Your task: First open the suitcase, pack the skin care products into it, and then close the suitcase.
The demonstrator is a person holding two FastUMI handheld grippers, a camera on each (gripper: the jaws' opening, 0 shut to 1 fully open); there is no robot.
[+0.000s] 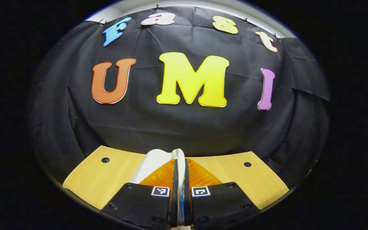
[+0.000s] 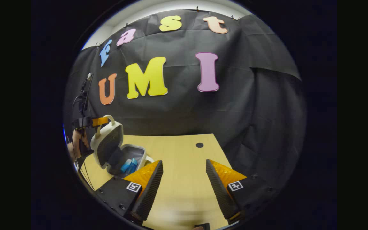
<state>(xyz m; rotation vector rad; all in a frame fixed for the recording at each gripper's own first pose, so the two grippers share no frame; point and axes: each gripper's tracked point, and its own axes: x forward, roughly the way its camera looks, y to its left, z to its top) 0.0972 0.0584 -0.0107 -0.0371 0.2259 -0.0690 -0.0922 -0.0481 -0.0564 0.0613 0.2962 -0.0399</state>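
Observation:
In the right gripper view a small white suitcase [image 2: 107, 143] stands open at the left of the wooden table [image 2: 184, 153], its lid raised nearly upright. Blue skin care products [image 2: 129, 166] lie in its grey tray. My left gripper [image 2: 98, 121], held by a hand [image 2: 75, 140], pinches the lid's handle from the left. In the left gripper view the left gripper [image 1: 180, 164] is shut on the lid's white edge [image 1: 158, 159], with a bit of blue low between the fingers. My right gripper [image 2: 184, 171] stands open over bare table, right of the case.
The table [image 1: 107, 172] ends at the black cloth wall close behind. Small dark holes [image 2: 199, 145] mark the tabletop. A cable [image 2: 86, 95] rises from the left gripper.

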